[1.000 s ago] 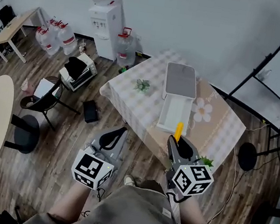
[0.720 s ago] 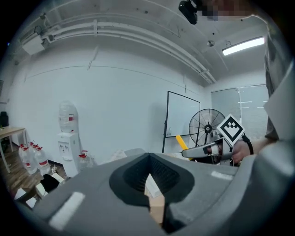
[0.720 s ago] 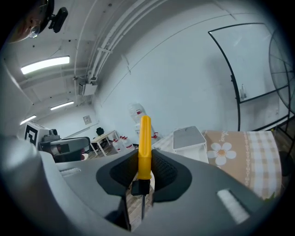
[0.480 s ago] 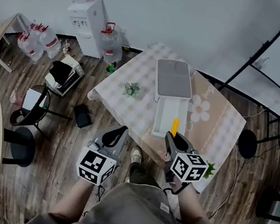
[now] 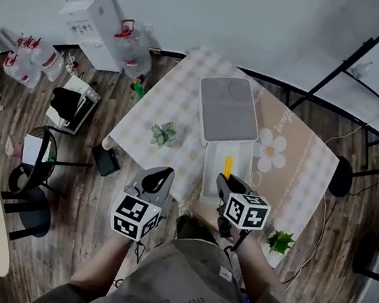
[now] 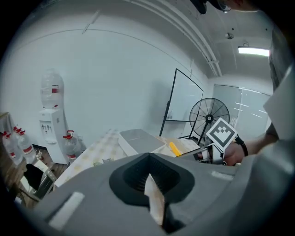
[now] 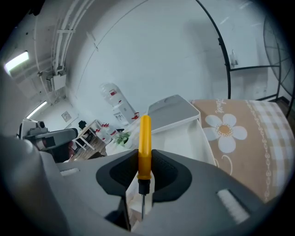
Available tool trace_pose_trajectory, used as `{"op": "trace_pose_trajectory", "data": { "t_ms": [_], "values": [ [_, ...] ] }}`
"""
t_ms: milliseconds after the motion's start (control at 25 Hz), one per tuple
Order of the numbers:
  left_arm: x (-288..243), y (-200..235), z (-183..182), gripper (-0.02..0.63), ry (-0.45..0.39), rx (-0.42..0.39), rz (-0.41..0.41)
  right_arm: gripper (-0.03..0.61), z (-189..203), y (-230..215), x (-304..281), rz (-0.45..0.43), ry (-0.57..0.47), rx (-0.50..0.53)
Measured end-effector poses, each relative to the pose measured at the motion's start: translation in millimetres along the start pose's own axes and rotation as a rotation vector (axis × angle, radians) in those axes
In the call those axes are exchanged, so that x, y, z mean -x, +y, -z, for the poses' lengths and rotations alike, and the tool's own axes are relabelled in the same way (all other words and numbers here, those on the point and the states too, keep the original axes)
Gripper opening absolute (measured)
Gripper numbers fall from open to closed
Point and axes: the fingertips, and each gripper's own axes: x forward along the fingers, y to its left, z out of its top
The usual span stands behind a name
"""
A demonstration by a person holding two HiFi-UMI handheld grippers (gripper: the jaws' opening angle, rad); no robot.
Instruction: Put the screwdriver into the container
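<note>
Probably an office: water dispenser (image 5: 89,11), spare bottles (image 5: 47,57), whiteboard (image 6: 183,103), standing fan (image 6: 209,116).

The head view looks steeply down from above the person onto the left gripper (image 5: 160,175) and right gripper (image 5: 223,179), with the table (image 5: 175,103) just ahead of both. The left gripper view faces forward along its jaws, with the table ahead and the right gripper off to its right. The right gripper view sits nearer, looking past the screwdriver (image 7: 144,147) at the container (image 7: 184,140) just ahead. All three views share the container and the water dispenser (image 5: 91,9) far beyond the claws.
</note>
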Motion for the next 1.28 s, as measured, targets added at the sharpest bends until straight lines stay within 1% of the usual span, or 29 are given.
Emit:
{"op": "trace_pose_trajectory", "data": {
  "t_ms": [120, 320, 520, 720, 920, 1120, 1280],
  "values": [
    [-26, 8, 6, 0.002, 0.055, -0.002, 0.033, 0.109, 8, -13, -25, 0.020, 0.068, -0.063],
    [-60, 17, 16, 0.002, 0.119, 0.015, 0.075, 0.109, 17, -32, -59, 0.046, 0.175, -0.109],
    [-80, 22, 24, 0.002, 0.163, 0.017, 0.109, 0.109, 27, -42, -76, 0.079, 0.228, -0.150],
    [-97, 29, 27, 0.002, 0.192, -0.001, 0.153, 0.110, 30, -45, -91, 0.114, 0.238, -0.149],
    [-111, 37, 32, 0.002, 0.220, -0.022, 0.216, 0.111, 30, -44, -103, 0.160, 0.237, -0.164],
    [-123, 43, 39, 0.002, 0.268, -0.040, 0.305, 0.114, 32, -48, -112, 0.216, 0.225, -0.222],
    [-129, 42, 40, 0.002, 0.300, -0.065, 0.383, 0.121, 32, -48, -113, 0.253, 0.206, -0.239]
  ]
}}
